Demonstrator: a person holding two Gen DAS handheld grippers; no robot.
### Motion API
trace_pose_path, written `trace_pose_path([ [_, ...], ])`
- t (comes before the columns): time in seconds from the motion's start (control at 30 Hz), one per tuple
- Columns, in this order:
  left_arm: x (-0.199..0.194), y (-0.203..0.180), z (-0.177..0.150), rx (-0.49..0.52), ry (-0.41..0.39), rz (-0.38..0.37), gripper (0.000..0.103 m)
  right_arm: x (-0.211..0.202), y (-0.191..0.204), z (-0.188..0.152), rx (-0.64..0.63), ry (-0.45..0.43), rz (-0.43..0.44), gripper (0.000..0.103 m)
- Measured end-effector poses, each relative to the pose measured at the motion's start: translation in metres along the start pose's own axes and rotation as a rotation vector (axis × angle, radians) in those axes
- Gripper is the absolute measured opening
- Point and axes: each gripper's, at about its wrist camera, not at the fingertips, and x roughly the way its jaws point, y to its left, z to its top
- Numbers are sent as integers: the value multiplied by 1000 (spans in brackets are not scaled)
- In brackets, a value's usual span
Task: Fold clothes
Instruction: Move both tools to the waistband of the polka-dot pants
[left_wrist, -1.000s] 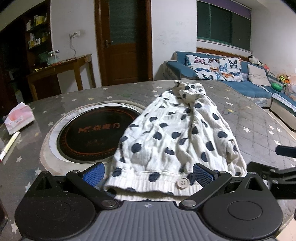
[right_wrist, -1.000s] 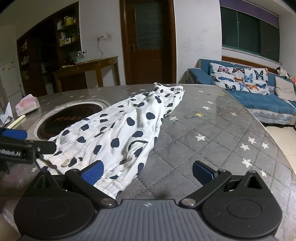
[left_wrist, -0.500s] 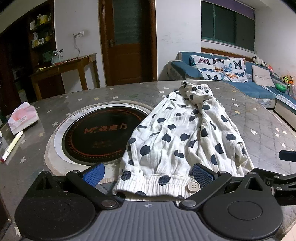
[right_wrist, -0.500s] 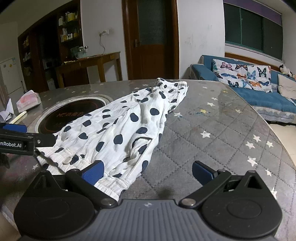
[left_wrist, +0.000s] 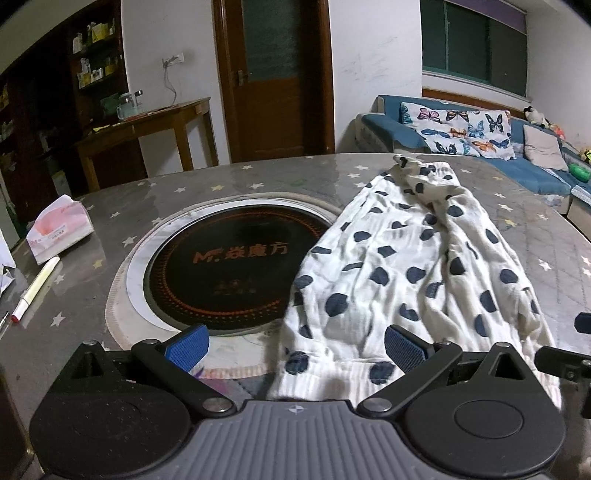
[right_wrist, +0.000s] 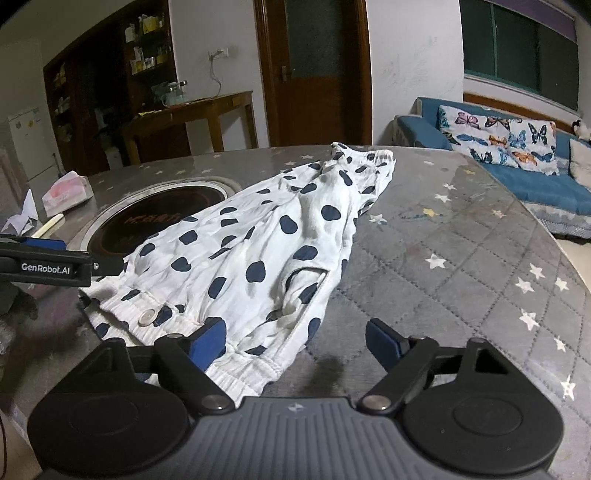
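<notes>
Left wrist view, garment: I see the white polka-dot trousers (left_wrist: 406, 280) lying lengthwise on the star-patterned table (left_wrist: 554, 236), just right of the round inset hob (left_wrist: 229, 273), overlapping its rim.
Left wrist view, left gripper (left_wrist: 295, 349): fingers apart, nothing clamped; the ribbed waistband (left_wrist: 332, 380) lies between them at the near end.
Left wrist view, clutter: a tissue pack (left_wrist: 59, 229) and a pen (left_wrist: 35, 288) sit well left of the hob.
Right wrist view, right gripper (right_wrist: 295, 338): jaws apart and just been closing in; the waistband's right corner lies between the blue pads, not yet pinched.
Right wrist view, button (right_wrist: 147, 317): on the waistband, towards the left gripper.
Handling: I judge it light, limp, wrinkle-prone cloth; the thicker waistband corners give the surest hold.
</notes>
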Motion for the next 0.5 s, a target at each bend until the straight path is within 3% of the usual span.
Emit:
trace_pose_path([
  [0.37,26,21,-1,-34,62,-50,82,11,5,-3,32,36,42,66],
  [0.5,32,23,-3,-33,82,-83,70,15,0,-1,45,50,57,55],
])
